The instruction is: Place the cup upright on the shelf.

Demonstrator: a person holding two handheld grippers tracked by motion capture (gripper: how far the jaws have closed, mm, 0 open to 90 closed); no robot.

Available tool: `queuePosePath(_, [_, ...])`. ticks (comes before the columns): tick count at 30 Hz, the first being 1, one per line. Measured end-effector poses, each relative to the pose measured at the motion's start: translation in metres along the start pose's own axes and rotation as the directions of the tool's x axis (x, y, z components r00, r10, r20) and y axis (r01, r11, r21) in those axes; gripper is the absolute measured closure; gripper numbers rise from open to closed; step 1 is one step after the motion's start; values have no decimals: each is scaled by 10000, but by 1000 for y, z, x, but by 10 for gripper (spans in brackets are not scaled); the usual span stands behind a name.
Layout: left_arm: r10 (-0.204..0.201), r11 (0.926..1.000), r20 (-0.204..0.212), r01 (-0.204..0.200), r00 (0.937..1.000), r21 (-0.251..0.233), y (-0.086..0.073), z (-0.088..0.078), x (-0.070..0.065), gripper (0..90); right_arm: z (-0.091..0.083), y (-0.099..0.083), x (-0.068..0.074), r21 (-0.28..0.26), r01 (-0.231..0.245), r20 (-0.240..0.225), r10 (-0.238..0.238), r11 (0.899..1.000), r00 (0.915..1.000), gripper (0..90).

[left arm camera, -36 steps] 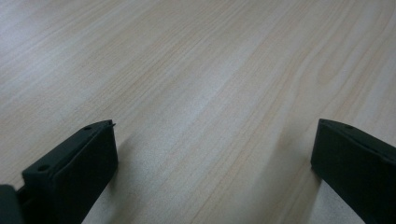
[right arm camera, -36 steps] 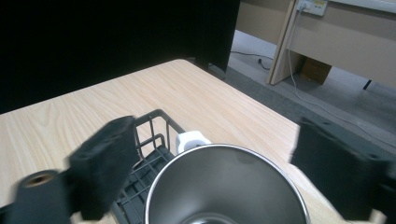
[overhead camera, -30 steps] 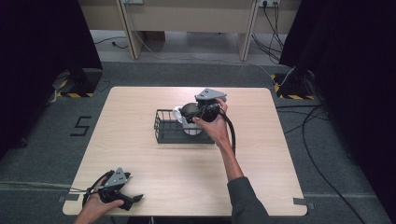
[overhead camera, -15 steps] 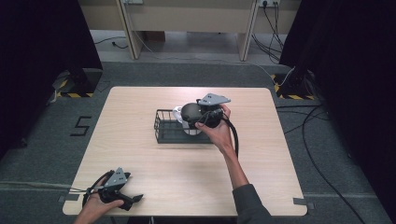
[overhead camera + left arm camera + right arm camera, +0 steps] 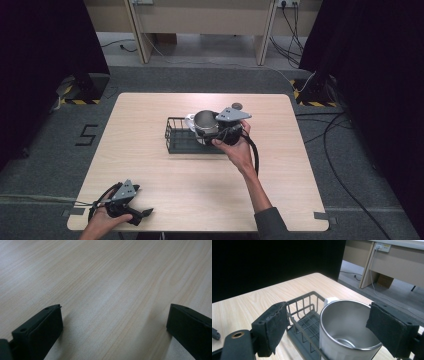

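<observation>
Steel cup (image 5: 347, 325) stands at the right end of the wire basket (image 5: 304, 302), mid-table (image 5: 150, 150): rigid, light, slick, best pinched across the rim. Right gripper (image 5: 328, 308) straddles it, jaws just closing, left pad clear. Left gripper (image 5: 115, 306) idles unclenched at the near left corner

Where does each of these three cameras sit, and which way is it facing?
High view: fixed above the person's side, facing forward and down on the table; both forearms, left claw and right claw show.
Left gripper view: rides the left claw, looking along its open jaws at bare tabletop.
Right gripper view: rides the right claw, whose jaws have just been closing, steel cup between them, at the wire basket.
Shared: high and right gripper views both show cup and basket.
</observation>
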State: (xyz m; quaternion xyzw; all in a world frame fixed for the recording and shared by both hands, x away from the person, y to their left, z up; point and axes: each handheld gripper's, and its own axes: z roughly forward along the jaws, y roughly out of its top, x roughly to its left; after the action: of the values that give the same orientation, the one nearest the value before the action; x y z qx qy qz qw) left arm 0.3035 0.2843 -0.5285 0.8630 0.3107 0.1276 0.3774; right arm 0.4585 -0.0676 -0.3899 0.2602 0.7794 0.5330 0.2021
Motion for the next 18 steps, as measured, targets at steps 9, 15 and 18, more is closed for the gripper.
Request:
queuePosePath(9, [6, 10000, 0, -6, 10000, 3, 0, 0, 0, 0, -8, -6, 6, 11, -92, -42, 92, 10000, 9999, 172])
queuePosePath(15, [11, 10000, -2, -11, 10000, 3, 0, 0, 0, 0, -16, -11, 9, -104, -251, -84, 250, 9996, 9997, 174])
queuePosePath(18, [12, 10000, 0, -12, 10000, 5, 0, 0, 0, 0, -20, -12, 12, -185, -281, -96, 279, 9994, 9996, 175])
